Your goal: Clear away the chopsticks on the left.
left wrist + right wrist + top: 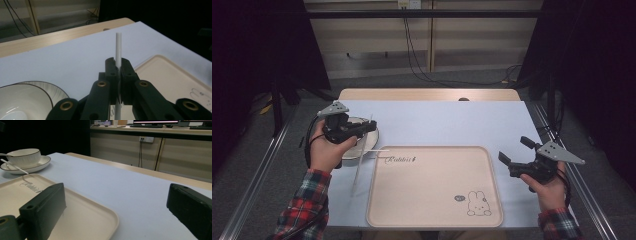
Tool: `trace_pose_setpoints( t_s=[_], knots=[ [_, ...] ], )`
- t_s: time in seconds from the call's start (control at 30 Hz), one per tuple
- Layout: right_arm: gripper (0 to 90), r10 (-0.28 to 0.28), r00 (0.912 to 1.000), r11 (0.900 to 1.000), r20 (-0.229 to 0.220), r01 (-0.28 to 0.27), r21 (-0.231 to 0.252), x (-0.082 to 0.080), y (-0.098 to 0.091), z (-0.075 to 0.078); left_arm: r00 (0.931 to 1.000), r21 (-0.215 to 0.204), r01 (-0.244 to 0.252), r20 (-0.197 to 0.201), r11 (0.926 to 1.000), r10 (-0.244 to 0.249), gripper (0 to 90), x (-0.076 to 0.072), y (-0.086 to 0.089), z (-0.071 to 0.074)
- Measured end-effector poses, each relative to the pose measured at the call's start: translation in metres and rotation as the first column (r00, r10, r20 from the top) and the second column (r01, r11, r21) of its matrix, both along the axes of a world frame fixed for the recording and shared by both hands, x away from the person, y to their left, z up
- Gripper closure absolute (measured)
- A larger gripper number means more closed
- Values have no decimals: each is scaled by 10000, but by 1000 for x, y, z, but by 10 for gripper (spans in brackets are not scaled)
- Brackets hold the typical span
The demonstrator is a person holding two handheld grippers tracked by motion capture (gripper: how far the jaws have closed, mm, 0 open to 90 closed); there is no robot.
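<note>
Chopstick: your left gripper (119, 68) pinches one white chopstick (118, 50), jaws pressed together on it. In the left gripper view the stick stands upright between the jaws and goes on above them. In the high view the chopstick (361, 160) runs down from the gripper to the blue mat, beside the left edge of the tray.

Left gripper: in the high view your left gripper (371, 126) is above the right part of the plate, held in your left hand (328, 150).

Second stick: another white chopstick (371, 151) lies across the rim of the plate and its end reaches the tray corner.

Bowl: a white bowl (24, 157) with a dark rim stands on a plate (41, 162) of the same kind. What is inside the bowl you cannot tell from these views.

Tray: the beige tray (434, 185) lies in the middle of the mat, with a rabbit drawing (478, 204) in its near right corner. Nothing stands on it.

Right gripper: your right gripper (517, 150) has the jaws spread wide, with nothing between them. It is at the right side of the tray, above the mat (452, 122).
</note>
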State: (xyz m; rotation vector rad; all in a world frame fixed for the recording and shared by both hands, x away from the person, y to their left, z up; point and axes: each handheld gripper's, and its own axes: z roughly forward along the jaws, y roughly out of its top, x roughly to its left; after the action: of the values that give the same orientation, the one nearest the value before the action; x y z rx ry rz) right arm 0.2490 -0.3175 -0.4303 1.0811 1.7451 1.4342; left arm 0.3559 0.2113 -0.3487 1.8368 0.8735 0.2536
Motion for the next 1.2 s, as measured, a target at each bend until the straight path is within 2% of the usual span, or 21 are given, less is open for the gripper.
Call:
trace_pose_setpoints(
  t_s=[0.17, 0.3, 0.37, 0.57, 0.7, 0.77, 0.8, 0.93, 1.03, 1.07, 1.2],
  knots=[
    [12, 1, 10000, 10000, -53, -1, -58, 0, 1, -1, 9988, -617, -473, 50, 9970, 477, 871, -5, 1, 7],
    [10, -4, 10000, 10000, -43, 4, -52, 0, 1, 0, 9963, -751, -860, 19, 9935, 864, 871, -7, 1, 7],
    [10, -40, 10000, 10000, -21, 40, -17, 0, 1, 0, 9952, -875, -946, 183, 9917, 965, 871, -9, -1, 8],
    [7, -111, 9999, 9999, -6, 111, -14, 0, 1, 0, 9891, -1489, -1295, 502, 9803, 1383, 871, -15, -6, 5],
    [7, -69, 10000, 10000, -55, 68, -25, 0, 0, 0, 9842, -1781, -1554, 570, 9717, 1678, 871, -19, -11, 2],
    [7, -99, 10000, 10000, -12, 99, -12, 0, 1, 0, 9829, -1803, -1579, 654, 9709, 1720, 871, -21, -13, -1],
    [7, -70, 10000, 10000, 11, 70, 22, 0, 0, 0, 9842, -1890, -1547, 562, 9697, 1680, 871, -22, -14, -2],
    [7, -99, 9999, 10000, -57, 99, 9, 0, 0, 0, 9809, -1784, -1794, 428, 9675, 1898, 871, -26, -19, -8],
    [7, -169, 9999, 9999, -3, 169, 32, 0, 0, 0, 9759, -1898, -2097, 193, 9592, 2172, 870, -28, -22, -14],
    [7, -175, 9998, 9998, -22, 175, 64, 0, 0, 0, 9748, -1712, -2164, 171, 9612, 2225, 871, -28, -21, -15],
    [7, -127, 9999, 9999, -15, 127, 8, 0, 0, 0, 9709, -1877, -2366, -73, 9533, 2395, 870, -29, -22, -22]
  ],
)
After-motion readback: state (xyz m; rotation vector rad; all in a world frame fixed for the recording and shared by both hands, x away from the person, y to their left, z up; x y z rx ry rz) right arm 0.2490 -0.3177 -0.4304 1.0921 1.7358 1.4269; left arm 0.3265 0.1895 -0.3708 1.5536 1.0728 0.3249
